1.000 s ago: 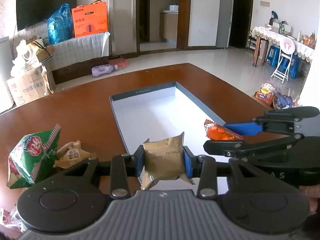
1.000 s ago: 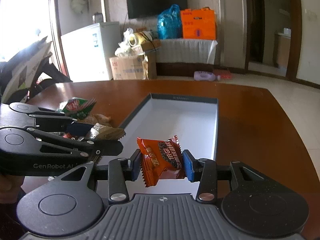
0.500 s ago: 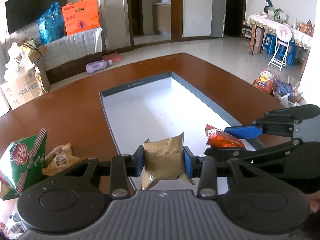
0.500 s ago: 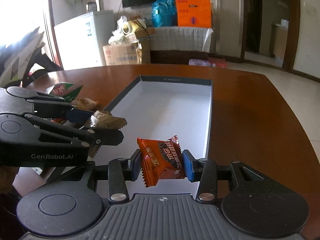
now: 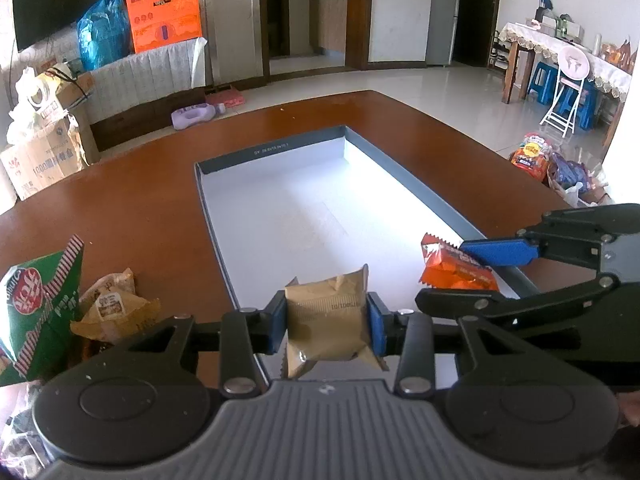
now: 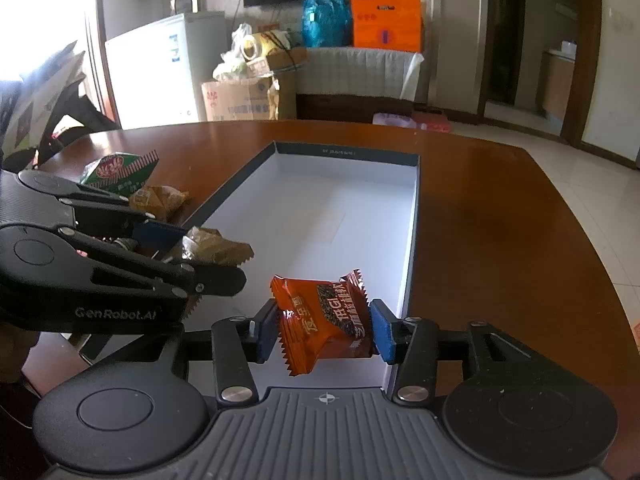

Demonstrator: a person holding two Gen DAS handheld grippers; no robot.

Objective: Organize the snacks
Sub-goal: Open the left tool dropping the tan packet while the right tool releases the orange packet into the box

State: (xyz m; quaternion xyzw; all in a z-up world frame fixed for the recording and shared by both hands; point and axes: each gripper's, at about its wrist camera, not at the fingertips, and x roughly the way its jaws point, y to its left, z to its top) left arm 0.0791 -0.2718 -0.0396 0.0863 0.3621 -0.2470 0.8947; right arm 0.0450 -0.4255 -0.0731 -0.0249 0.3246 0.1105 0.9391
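Observation:
My left gripper [image 5: 327,322] is shut on a tan snack packet [image 5: 328,316] and holds it over the near end of the open grey box [image 5: 276,148] with a white floor. My right gripper [image 6: 324,328] is shut on an orange snack packet [image 6: 324,316], also above the box's near end [image 6: 412,232]. The right gripper and its orange packet [image 5: 456,270] show at the right of the left wrist view. The left gripper with the tan packet [image 6: 216,246] shows at the left of the right wrist view.
On the brown table [image 5: 120,208] left of the box lie a green snack bag [image 5: 36,300] and a tan wrapped snack [image 5: 112,308]; both show in the right wrist view, the bag [image 6: 120,172] and the snack [image 6: 160,200]. Cartons, bags and a fridge stand beyond the table.
Both grippers have moved forward and lower over the box's near end, each still holding its packet. The box looks nearer and larger.

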